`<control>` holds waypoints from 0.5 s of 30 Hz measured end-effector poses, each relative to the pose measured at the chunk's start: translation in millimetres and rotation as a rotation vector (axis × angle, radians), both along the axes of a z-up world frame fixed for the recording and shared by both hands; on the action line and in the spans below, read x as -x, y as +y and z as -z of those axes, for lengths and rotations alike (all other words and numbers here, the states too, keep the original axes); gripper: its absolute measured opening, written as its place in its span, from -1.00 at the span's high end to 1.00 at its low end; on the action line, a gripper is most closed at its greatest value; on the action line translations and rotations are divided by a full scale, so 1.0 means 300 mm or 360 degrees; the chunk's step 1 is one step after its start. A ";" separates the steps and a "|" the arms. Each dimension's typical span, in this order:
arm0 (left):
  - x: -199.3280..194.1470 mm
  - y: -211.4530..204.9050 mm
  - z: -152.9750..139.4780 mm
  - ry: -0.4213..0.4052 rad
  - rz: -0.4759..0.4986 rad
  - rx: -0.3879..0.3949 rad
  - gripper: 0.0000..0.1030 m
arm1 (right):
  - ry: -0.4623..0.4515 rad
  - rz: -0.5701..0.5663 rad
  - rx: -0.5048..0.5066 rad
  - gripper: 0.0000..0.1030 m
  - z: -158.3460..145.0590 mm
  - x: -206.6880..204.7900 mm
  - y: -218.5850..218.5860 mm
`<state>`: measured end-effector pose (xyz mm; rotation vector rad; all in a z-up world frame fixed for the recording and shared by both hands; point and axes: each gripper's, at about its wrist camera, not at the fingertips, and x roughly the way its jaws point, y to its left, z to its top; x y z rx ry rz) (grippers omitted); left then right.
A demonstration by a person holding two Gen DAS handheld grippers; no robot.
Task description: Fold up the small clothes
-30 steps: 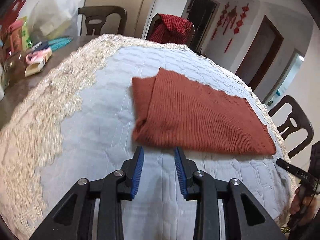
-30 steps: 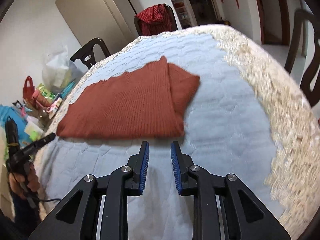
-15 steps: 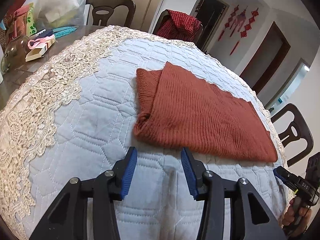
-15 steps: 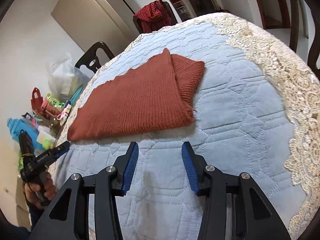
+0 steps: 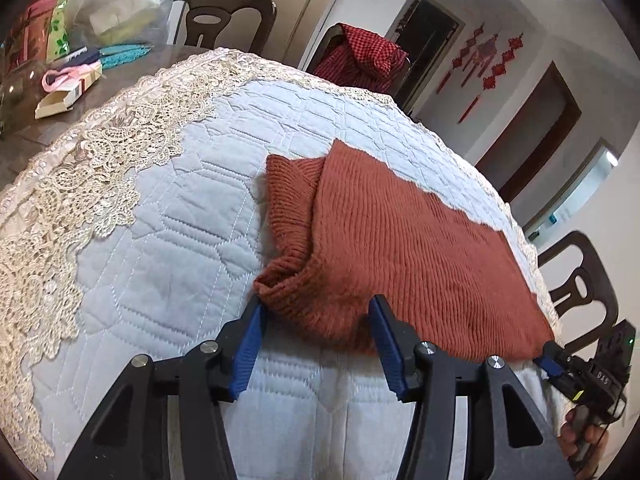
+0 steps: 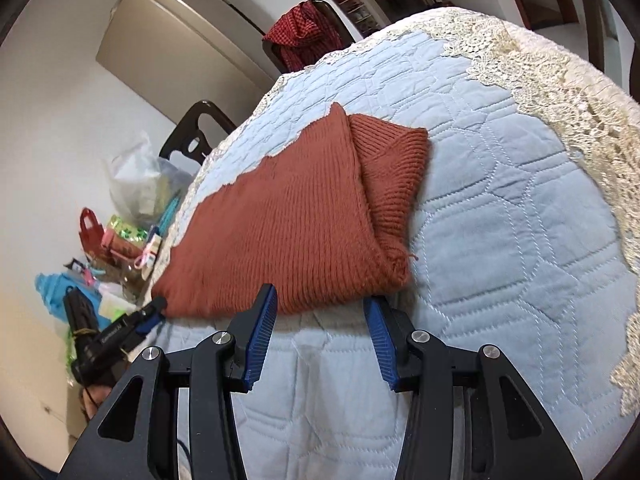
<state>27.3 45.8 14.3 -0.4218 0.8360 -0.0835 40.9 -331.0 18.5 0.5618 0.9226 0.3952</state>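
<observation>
- A bench [image 5: 120,92] carries a pale blue quilted cover [image 5: 192,240] stitched in hexagon outlines, edged with cream lace [image 5: 80,168] in scrolled, openwork patterns.
- A rust-red ribbed knit garment [image 5: 400,248] lies folded flat on the cover, a long rectangle with a second ribbed layer showing at one short end.
- The left hand-held gripper [image 5: 316,344], black with ridged blue pads, has just been opening; its jaws stand apart astride the garment's near corner, not pressing it.
- The right hand-held gripper [image 6: 320,330] has likewise just been opening; its jaws stand apart at the garment's near edge at its other end, holding nothing.
- A red checked cloth [image 5: 368,56] drapes a dark chair.
</observation>
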 end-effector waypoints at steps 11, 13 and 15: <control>-0.013 0.039 0.010 0.0014 -0.0054 0.0145 0.19 | 0.0000 0.0101 -0.0176 0.11 0.011 -0.044 -0.039; -0.015 0.047 0.017 0.0016 -0.0059 0.0173 0.28 | 0.0002 0.0124 -0.0191 0.17 0.013 -0.046 -0.051; -0.023 0.052 0.024 0.0022 -0.0066 0.0201 0.35 | 0.0014 0.0141 -0.0163 0.36 0.017 -0.055 -0.054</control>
